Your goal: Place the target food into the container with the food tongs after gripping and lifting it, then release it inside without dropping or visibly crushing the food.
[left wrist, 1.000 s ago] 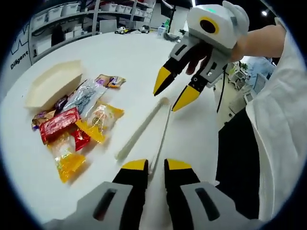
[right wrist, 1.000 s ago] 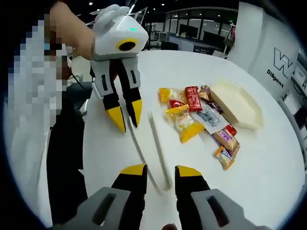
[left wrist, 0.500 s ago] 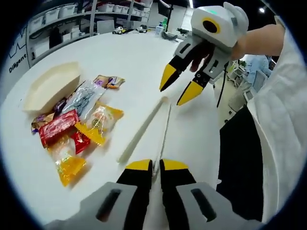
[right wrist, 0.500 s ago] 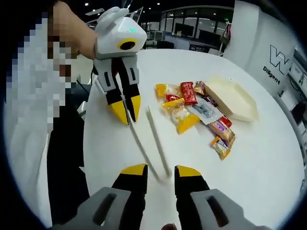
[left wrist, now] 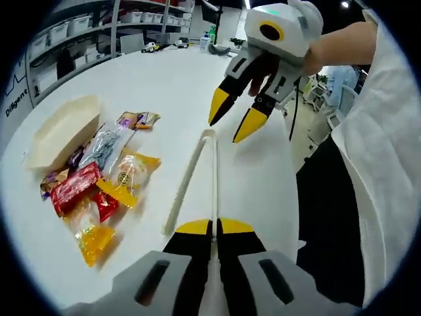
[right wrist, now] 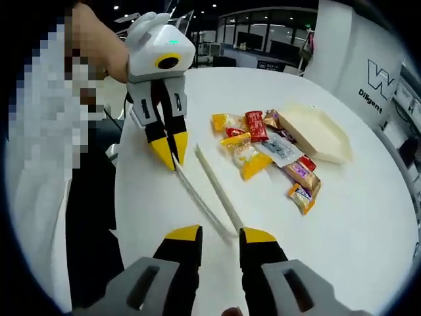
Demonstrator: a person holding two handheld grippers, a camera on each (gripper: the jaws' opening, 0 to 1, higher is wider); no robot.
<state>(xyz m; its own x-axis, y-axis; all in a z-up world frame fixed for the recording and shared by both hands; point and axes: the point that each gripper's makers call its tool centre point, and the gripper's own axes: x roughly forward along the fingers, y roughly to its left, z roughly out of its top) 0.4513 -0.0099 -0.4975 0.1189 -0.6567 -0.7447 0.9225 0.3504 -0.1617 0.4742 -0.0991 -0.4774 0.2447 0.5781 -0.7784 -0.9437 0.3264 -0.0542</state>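
Left gripper view, left to right: cream container [left wrist: 60,126] sits near the table's [left wrist: 164,85] left edge, nothing in it. Just beside it, a loose heap of wrapped snacks [left wrist: 99,178], touching and overlapping; a red packet [left wrist: 74,187] and orange ones [left wrist: 135,171] stand out. Which one is the target I cannot tell.

Mid-table: pale food tongs [left wrist: 197,174], one arm flat on the table, hinged end far, tips toward the camera. Left gripper [left wrist: 214,227] now has its jaws pinched nearly together on the thin near arm of the tongs. A second ago those jaws stood apart with the arm loose between them; half a second ago they were narrowing. So the grasp on the tongs looks just made.

Right of that: right gripper [left wrist: 231,117] hangs above the hinged end, jaws spread, holding nothing; a hand [left wrist: 342,46] behind it.

Right gripper view: left gripper [right wrist: 170,153] pinches one tong arm near its tip; the tongs [right wrist: 214,191] run to the right gripper [right wrist: 220,232], jaws wide, straddling the hinged end without closing.

Judgement: tongs secured at one arm only; no snack lifted yet. Next need is a hold that lets the tongs squeeze, then the reach to the heap
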